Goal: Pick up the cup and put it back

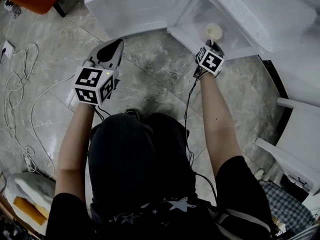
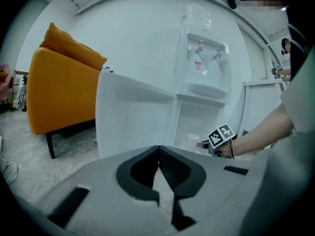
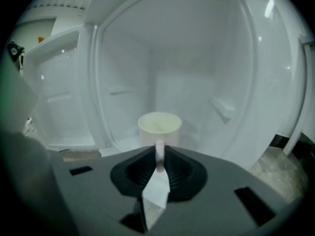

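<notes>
A white cup point(image 3: 159, 128) stands on the floor of a white cabinet compartment point(image 3: 197, 82), with its handle turned toward me. My right gripper point(image 3: 159, 154) has its jaws pinched on that handle. In the head view the cup point(image 1: 214, 31) shows just beyond the right gripper point(image 1: 214, 45), inside the open cabinet. The left gripper view catches the cup point(image 2: 192, 141) and the right gripper's marker cube point(image 2: 221, 135) low at the cabinet. My left gripper point(image 2: 158, 154) is shut with nothing in it, held above the marble floor left of the cabinet, where the head view shows it point(image 1: 116, 45).
The cabinet door point(image 1: 135, 9) stands swung open to the left. Above the cabinet is a water dispenser point(image 2: 204, 58). An orange armchair point(image 2: 59, 92) sits at the left. Cables point(image 1: 20, 94) lie on the floor, and a white frame point(image 1: 295, 149) stands at the right.
</notes>
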Tool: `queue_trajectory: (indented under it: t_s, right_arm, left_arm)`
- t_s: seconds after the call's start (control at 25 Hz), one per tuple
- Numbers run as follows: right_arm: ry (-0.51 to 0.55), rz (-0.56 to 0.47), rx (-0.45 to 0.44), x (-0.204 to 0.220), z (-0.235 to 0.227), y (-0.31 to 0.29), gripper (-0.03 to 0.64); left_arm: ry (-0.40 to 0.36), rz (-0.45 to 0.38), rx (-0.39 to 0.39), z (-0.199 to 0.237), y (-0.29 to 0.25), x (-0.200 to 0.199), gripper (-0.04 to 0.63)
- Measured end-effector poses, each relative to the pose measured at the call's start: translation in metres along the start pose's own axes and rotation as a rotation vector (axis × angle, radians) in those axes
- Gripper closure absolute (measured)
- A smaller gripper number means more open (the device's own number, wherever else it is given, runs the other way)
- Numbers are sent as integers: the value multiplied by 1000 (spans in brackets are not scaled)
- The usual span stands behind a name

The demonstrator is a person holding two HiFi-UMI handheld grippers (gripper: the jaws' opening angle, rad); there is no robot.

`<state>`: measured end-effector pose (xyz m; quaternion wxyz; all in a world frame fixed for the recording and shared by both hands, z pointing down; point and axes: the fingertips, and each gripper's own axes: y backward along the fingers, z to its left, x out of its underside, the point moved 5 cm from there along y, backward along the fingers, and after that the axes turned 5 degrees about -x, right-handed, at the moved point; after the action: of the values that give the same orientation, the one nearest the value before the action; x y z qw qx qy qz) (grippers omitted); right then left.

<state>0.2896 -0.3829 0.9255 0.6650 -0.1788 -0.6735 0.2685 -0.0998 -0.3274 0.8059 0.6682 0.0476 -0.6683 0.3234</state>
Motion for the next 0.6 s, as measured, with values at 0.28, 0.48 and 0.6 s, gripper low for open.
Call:
queue_trajectory:
  t_s: [0.28,0.48,0.6]
  right_arm:
    - [57,44,-103,-10,19,43,566]
    - [32,60,-199,-33,44,98,566]
    - [21,42,-274,-54,63,142,566]
  left_arm:
    - [32,38,33,-19,19,-32,586]
    - [104,89,38,-36,52,-64,586]
    - [125,103,18,-45,81,-86,586]
